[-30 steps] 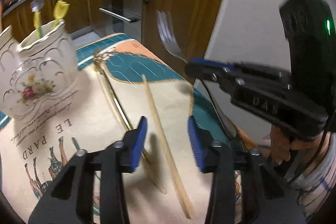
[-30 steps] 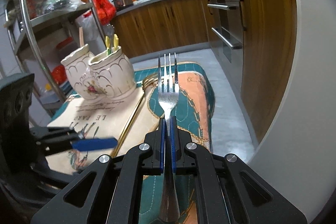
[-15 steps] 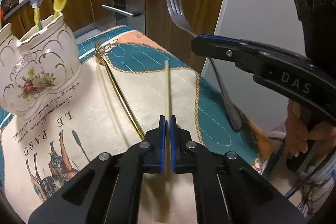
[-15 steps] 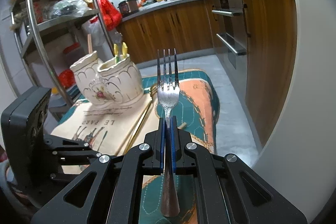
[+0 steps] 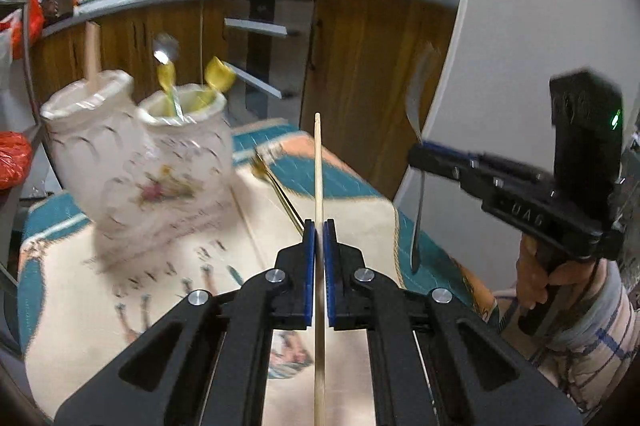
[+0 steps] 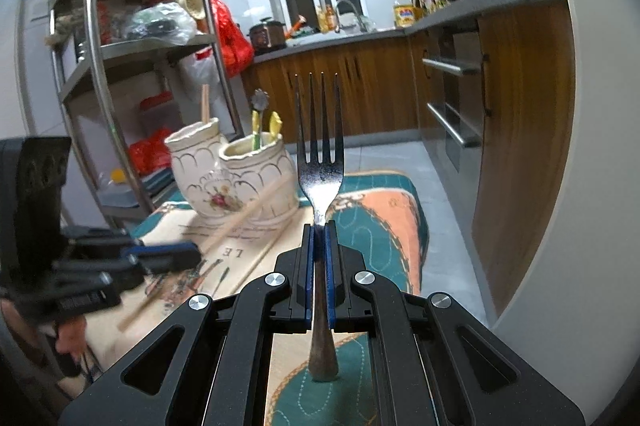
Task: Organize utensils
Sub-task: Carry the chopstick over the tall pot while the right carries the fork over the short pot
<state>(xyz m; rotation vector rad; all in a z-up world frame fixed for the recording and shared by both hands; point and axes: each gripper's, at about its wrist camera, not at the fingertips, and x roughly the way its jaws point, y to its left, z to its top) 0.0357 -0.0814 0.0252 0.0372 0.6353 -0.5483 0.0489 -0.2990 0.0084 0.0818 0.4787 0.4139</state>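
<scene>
Your left gripper [image 5: 316,238] has its jaws clamped on a chopstick [image 5: 317,162], which runs straight through them, its tip sticking out ahead and its tail trailing back under the camera. Your right gripper [image 6: 319,242] has its jaws tight on a fork [image 6: 320,162] at the neck, tines upright ahead of them, handle end hanging behind. Ahead and left of both jaws stands the double vase [image 6: 240,178] on the desk's cloth [image 6: 384,218], with a chopstick and spoons in it. A gold utensil [image 5: 280,186] lies just ahead of your left jaws.
</scene>
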